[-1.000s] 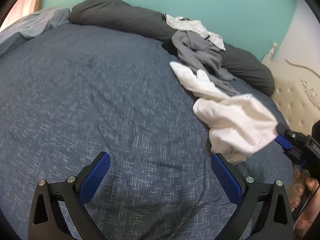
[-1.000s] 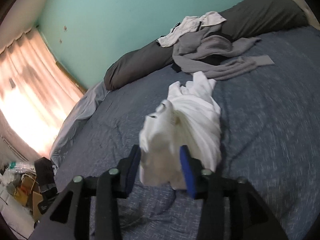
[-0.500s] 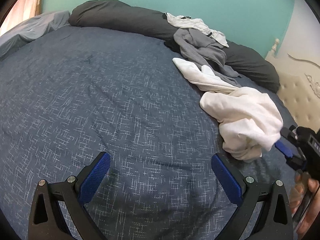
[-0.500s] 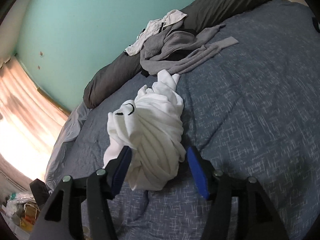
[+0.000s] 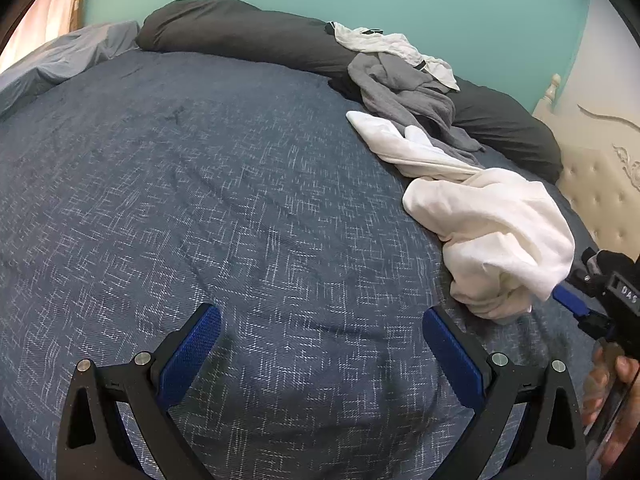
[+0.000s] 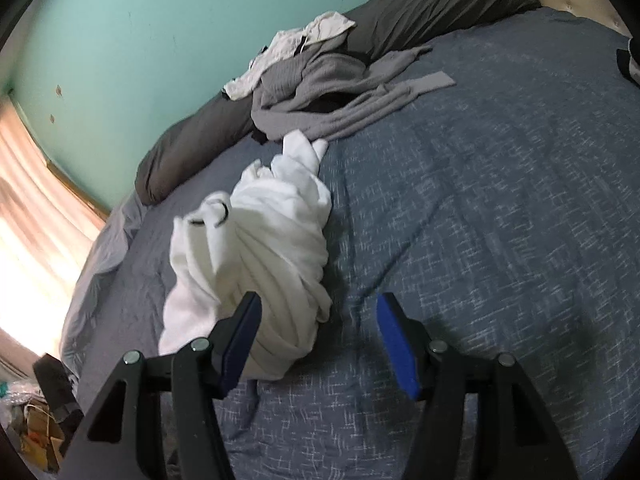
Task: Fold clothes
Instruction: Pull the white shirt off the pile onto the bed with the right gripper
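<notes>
Since a second ago the right claw [image 6: 318, 336] has let go of the white garment [image 6: 256, 264], lowering it onto the bed [image 6: 480, 240]; its jaws now stand apart, the bundle partly between them. The left claw [image 5: 320, 344] hangs wide open over bare cover. The cloth looks soft, light and twisted; a free hem seems the best hold. Broad open bedspread lies left of the gray clothes pile [image 5: 404, 92].
</notes>
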Tool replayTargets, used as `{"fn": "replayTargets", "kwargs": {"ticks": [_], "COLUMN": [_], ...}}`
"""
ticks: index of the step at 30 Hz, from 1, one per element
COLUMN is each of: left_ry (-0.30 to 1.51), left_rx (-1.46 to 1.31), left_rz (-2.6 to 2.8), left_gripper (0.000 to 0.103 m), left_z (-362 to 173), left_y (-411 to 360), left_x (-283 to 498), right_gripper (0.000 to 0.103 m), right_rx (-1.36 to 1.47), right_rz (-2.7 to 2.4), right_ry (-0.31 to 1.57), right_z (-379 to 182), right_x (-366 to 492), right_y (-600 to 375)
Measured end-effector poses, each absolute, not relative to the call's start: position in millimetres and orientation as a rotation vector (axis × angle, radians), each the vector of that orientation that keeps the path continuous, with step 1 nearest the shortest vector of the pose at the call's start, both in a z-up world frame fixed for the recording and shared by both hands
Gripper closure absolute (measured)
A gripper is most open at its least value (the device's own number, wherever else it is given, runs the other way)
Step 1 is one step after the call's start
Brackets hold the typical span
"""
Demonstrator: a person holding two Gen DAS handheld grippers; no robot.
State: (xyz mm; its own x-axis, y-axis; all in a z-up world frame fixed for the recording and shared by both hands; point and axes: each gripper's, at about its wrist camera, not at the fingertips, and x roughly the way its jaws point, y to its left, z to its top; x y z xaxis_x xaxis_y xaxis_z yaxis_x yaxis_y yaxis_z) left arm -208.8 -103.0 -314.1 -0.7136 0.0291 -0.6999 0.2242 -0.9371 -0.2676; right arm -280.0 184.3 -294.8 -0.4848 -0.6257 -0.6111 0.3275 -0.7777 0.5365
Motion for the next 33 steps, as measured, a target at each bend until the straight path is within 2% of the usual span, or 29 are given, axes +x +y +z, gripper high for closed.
{"fn": "replayTargets", "kwargs": {"ticks": [6,20,23,26,27,29,33], "left_ry": [0.517,0.478,0.508,0.493,0.483,0.482,0.496], "left_rx": [1.157,1.132,1.125,1.105,1.102,1.096,1.080], "left_rz": [-2.760,-2.770,-2.766,-2.783,-2.786,-2.790,-2.797], "left_gripper": [0.000,0.000,0.000,0.000,0.000,0.000,0.000], "left_z": [-317.1,-314.2,-313.6,-310.3,-309.9,-308.6,-302.5], "left_y": [-103.8,-106.1,-113.1,-115.5,-116.5,-118.9,-123.7], "left_x": [-210.0,-201.3,-199.2,-195.6,-194.7,-192.1,-186.1], "right_gripper": [0.042,0.042,0.051,0.068,0.079,0.088,0.095], "right_rx": [1.134,1.162,1.162,1.175,1.174,1.162,1.095], "right_rz": [-2.198,-2.136,-2.143,-2.143,-2.144,-2.154,-2.159], "right_ry": [-0.398,-0.350,-0.348,-0.338,-0.338,-0.333,-0.344], "right_z": [-298.8,-307.7,-306.5,-306.4,-305.1,-298.3,-274.3], "right_x": [-274.3,-259.2,-261.8,-267.3,-268.3,-268.7,-263.4], "right_y": [156.2,125.1,119.7,114.5,114.8,116.2,120.5]}}
